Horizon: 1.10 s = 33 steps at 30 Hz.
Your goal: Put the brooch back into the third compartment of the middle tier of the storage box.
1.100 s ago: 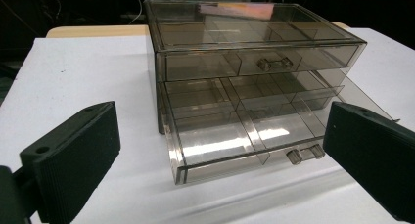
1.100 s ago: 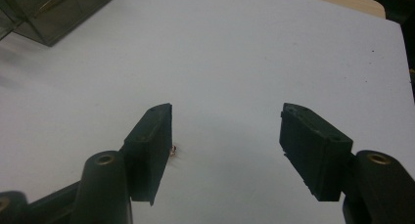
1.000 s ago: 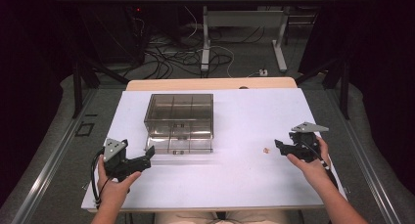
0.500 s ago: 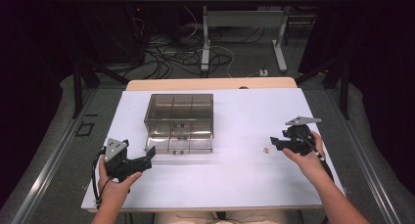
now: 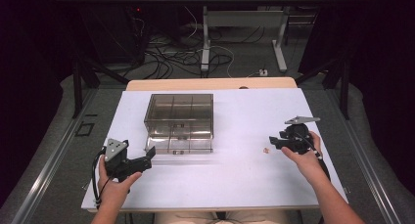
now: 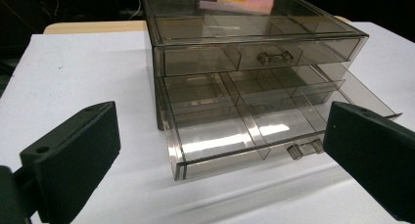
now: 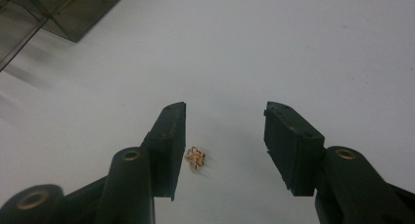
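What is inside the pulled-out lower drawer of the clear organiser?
The lower drawer shows bare divided compartments. Its back part lies under the upper drawer, seen only dimly through the tinted plastic.

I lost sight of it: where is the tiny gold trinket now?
The tiny gold trinket lies on the white table, right side, between the right hand-held gripper jaws, by one jaw.

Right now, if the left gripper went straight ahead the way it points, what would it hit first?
Most likely the open lower drawer of the clear box: it juts out toward the left gripper, whose open jaws frame its front. Depth is hard to judge, but nothing lies between.
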Each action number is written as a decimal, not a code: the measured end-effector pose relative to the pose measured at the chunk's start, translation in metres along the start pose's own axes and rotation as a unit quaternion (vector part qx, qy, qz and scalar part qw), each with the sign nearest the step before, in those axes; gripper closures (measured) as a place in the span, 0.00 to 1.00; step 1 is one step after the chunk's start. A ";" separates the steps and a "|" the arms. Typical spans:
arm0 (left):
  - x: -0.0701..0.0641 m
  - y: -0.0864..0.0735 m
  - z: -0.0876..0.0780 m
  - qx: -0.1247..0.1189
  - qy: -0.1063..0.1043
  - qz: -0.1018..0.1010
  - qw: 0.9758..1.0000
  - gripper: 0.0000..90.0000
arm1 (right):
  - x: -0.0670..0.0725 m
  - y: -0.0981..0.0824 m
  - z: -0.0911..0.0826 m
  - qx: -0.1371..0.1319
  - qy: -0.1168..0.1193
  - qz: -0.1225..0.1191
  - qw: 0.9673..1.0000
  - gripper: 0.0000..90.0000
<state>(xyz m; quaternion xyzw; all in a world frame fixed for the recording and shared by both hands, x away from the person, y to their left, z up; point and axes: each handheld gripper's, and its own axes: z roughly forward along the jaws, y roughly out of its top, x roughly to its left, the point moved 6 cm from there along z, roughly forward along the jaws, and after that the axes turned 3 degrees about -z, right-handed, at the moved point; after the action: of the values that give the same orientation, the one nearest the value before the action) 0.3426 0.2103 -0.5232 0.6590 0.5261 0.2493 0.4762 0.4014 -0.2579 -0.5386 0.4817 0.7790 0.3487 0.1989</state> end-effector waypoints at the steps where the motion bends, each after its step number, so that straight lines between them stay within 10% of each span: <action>1: 0.000 0.000 0.000 0.000 0.000 0.000 1.000 0.01 | -0.001 -0.002 0.001 -0.001 -0.002 0.000 1.000 0.56; 33: 0.001 0.000 0.001 0.003 -0.005 -0.001 1.000 0.02 | 0.003 -0.020 0.018 0.027 0.053 0.052 0.997 0.74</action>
<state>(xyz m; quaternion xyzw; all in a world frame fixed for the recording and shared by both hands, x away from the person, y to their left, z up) 0.3432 0.2106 -0.5240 0.6610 0.5251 0.2437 0.4774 0.3993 -0.2544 -0.5652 0.5079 0.7715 0.3621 0.1255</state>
